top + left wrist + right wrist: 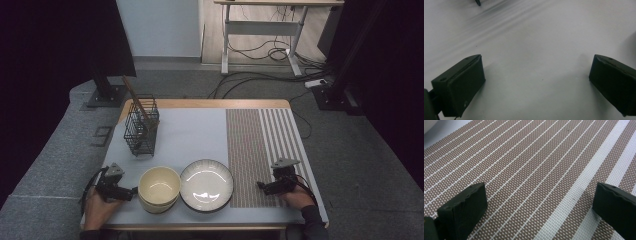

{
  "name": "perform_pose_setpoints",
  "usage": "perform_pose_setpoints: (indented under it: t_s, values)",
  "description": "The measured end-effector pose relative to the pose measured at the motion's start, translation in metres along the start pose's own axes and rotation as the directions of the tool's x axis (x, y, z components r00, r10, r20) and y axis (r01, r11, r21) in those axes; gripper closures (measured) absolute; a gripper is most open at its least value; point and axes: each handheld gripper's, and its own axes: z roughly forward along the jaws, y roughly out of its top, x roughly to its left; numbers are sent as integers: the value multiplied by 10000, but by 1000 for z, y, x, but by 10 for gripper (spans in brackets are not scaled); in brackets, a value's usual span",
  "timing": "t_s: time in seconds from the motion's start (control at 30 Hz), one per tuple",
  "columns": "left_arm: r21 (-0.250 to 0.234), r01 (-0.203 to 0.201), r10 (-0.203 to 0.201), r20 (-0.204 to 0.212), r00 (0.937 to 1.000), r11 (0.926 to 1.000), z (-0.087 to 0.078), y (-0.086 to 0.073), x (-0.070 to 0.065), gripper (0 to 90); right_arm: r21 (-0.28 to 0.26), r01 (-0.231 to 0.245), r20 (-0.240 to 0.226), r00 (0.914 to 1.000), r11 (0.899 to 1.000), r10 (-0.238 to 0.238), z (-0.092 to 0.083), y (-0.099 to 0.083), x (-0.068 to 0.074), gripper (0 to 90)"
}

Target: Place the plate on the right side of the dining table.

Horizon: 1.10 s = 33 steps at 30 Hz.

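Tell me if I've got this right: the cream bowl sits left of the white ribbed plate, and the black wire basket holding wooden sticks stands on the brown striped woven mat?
Not quite. In the high view the black wire basket with its wooden sticks stands on the plain pale-grey mat, well left of the brown striped woven mat. The cream bowl does sit left of the white ribbed plate.

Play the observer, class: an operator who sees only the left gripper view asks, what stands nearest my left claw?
Observer: A cream round ceramic bowl, just right of the left claw in the high view.
Operator: What lies past the bowl?
Observer: A white round ribbed plate, beside it.
Operator: And the right claw?
Observer: Open, over a brown-and-white striped woven placemat.
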Motion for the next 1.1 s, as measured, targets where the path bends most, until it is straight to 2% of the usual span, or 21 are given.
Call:
perform_pose_setpoints:
  t_s: [0.2,0.37,0.7,0.87,0.97,1.0,1.1]
  values:
    - [0,-6,6,-2,10000,10000,0,0,0,0,10,-37,-17,10000,10000,37,0,0,0,0]
    - [0,-2,2,0,10000,10000,0,0,0,0,224,34,-127,9999,9997,-31,-1,2,-1,0]
    - [-1,7,-7,-1,10000,10000,0,0,0,1,531,-99,40,9999,9985,97,-4,7,-2,14]
    - [-10,4,-4,-8,10000,10000,0,0,0,1,363,-92,2,10000,9993,92,-8,10,1,0]
    - [-10,9,-9,-3,10000,10000,0,0,0,1,346,48,-136,9999,9994,-43,-10,12,7,0]
    - [-12,10,-10,-6,10000,10000,0,0,0,2,203,261,-240,9994,9995,-257,-13,13,11,0]
    - [-13,5,-5,-8,10000,10000,0,0,0,2,75,325,-245,9992,9994,-323,-16,15,14,0]
